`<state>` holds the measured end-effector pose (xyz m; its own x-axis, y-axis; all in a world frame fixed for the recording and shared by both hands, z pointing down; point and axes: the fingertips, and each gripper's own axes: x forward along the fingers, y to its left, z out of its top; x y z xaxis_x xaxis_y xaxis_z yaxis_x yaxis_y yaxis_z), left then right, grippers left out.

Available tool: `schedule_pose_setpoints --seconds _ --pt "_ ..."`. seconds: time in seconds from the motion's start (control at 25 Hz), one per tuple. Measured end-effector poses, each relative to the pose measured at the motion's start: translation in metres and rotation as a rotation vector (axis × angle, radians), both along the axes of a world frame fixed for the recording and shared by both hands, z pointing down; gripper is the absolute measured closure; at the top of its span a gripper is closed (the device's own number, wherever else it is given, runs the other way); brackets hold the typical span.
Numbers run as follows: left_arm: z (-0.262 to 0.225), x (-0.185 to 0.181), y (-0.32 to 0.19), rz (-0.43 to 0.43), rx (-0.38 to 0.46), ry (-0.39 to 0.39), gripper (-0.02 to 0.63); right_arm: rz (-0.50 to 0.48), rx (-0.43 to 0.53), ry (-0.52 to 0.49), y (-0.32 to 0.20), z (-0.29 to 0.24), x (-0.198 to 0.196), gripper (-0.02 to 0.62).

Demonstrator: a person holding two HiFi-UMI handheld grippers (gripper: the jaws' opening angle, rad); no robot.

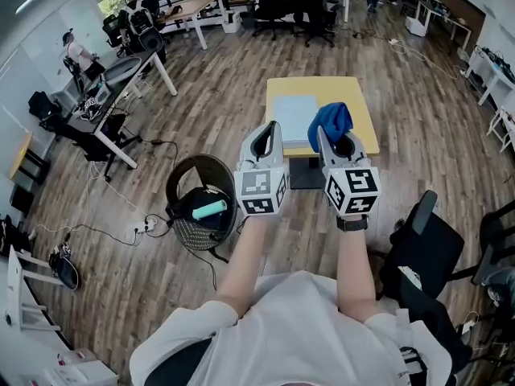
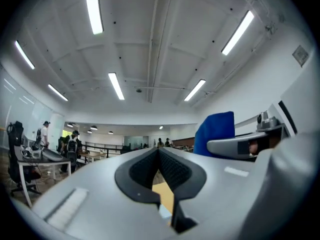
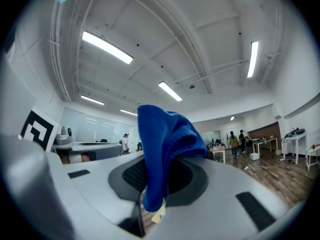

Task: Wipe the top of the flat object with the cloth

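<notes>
Yellow counter (image 1: 358, 95) ahead carried the flat panel (image 1: 294, 119), lying just ahead-left of my right hand-held gripper (image 3: 155, 184) (clamped on the blue cloth (image 3: 162, 139)); my left hand-held gripper (image 2: 159, 166) was closed, empty.

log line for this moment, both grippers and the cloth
left gripper: shut, empty | right gripper: shut on blue cloth, raised | flat object: on yellow table, untouched
</notes>
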<state>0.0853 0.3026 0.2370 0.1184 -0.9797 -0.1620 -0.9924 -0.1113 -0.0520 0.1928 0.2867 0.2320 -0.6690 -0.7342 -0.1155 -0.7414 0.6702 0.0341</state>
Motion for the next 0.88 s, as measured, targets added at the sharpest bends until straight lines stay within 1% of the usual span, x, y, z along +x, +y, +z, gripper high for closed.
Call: schedule_pose_setpoints --seconds 0.04,0.12,0.2,0.36,0.52,0.68,0.76,0.88 --pt "-0.005 0.005 0.001 -0.018 0.032 -0.017 0.597 0.002 0.004 -0.004 -0.002 -0.001 0.006 0.538" --pt "-0.012 0.015 0.003 -0.03 0.079 -0.025 0.597 0.003 0.002 -0.015 -0.005 0.0 0.018 0.537" --pt "-0.013 0.024 0.003 -0.027 0.09 -0.017 0.597 0.005 -0.011 -0.026 -0.006 0.004 0.028 0.537" --pt "0.007 0.035 -0.003 -0.019 0.043 -0.002 0.597 -0.002 -0.054 -0.032 -0.014 0.022 0.037 0.538" --pt "0.032 0.041 -0.01 -0.025 -0.011 0.008 0.597 -0.055 -0.093 -0.059 -0.022 0.041 0.034 0.537" --pt "0.044 0.026 -0.024 -0.046 -0.042 0.01 0.597 -0.117 -0.108 -0.051 -0.036 0.052 0.018 0.537" --pt "0.05 0.013 -0.041 -0.054 -0.047 0.019 0.597 -0.117 -0.114 -0.038 -0.052 0.059 0.007 0.537" --pt "0.054 -0.008 -0.081 -0.06 -0.041 0.032 0.597 -0.106 -0.113 -0.013 -0.09 0.066 -0.01 0.537"
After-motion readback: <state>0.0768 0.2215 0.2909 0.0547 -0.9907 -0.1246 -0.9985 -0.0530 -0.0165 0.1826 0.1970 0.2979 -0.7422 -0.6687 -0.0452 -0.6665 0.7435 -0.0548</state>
